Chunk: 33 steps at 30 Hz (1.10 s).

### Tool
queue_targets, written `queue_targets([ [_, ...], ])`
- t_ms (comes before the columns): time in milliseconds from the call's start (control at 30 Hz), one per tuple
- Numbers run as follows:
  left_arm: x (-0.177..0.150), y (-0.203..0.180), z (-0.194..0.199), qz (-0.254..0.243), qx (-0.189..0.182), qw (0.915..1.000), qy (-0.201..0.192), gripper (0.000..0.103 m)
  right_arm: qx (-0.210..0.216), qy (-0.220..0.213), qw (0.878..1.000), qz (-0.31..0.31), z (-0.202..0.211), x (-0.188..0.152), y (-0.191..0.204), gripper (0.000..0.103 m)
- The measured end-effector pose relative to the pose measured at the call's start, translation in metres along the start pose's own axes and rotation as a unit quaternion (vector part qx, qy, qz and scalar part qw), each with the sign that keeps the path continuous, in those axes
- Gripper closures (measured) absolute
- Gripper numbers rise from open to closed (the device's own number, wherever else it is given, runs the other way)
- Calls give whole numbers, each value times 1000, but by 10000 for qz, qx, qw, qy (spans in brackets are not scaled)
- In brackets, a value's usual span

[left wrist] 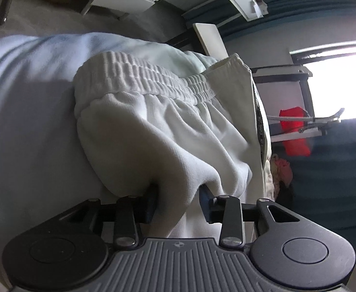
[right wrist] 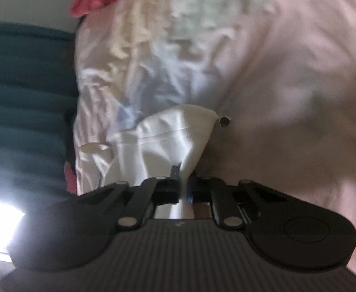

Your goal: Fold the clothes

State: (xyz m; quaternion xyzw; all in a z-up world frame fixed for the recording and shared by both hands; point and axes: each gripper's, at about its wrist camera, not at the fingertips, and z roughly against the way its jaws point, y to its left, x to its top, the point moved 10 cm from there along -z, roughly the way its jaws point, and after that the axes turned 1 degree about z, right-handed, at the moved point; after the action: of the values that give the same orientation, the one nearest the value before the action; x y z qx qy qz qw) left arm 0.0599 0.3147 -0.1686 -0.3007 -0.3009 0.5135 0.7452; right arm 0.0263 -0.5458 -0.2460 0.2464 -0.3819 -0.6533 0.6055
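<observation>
Both grippers are clamping the white sweatpants [left wrist: 153,121] above the bed [left wrist: 20,112], the left gripper [left wrist: 178,199] holding a thick bunch below the waistband, the right gripper [right wrist: 183,182] pinching a thin corner that is likely slipping free if pulled taut.

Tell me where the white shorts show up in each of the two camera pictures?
Left wrist view: the white shorts fill the centre, elastic waistband on top, bunched fabric gripped in the left claw.
Right wrist view: a corner of them sits at lower centre, pinched by the right claw.
Shared landmark: the teal curtain.
</observation>
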Motion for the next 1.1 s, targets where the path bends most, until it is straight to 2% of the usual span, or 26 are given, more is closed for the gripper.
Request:
queue_targets([
  [67,4,-3,4,58,-196,9998,-48,95,107,-110,9994,312,9,1,11,95],
  [167,9,-6,22,221,-502,9984,-162,98,353,-276,9968,664,31,2,26,96],
  [300,13,-28,54,-114,-820,9961,-319,98,687,-427,9939,756,61,9,37,96],
  [400,21,-50,66,-306,-986,9941,-318,98,823,-472,9916,879,67,14,58,96],
  [500,31,-86,57,-557,-954,9933,-327,98,915,-534,9877,1154,60,17,99,96],
  [567,40,-115,36,-707,-878,9929,-374,98,941,-602,9842,1374,47,19,133,96],
  [667,53,-158,3,-926,-759,9918,-449,98,850,-720,9783,1748,8,17,194,96],
  [767,73,-198,-49,-1067,-581,9914,-496,98,599,-866,9708,2154,-54,12,251,96],
  [833,97,-221,-87,-1099,-413,9902,-762,98,338,-965,9651,2412,-99,6,278,96],
  [967,139,-245,-156,-1224,215,9827,-1375,101,-105,-1169,9602,2533,-194,-5,301,96],
  [1033,146,-253,-186,-1497,314,9797,-1299,101,-323,-1171,9555,2690,-238,-10,302,96],
  [1100,147,-258,-201,-2051,467,9684,-1338,100,-539,-1153,9471,2947,-270,-16,303,96],
])
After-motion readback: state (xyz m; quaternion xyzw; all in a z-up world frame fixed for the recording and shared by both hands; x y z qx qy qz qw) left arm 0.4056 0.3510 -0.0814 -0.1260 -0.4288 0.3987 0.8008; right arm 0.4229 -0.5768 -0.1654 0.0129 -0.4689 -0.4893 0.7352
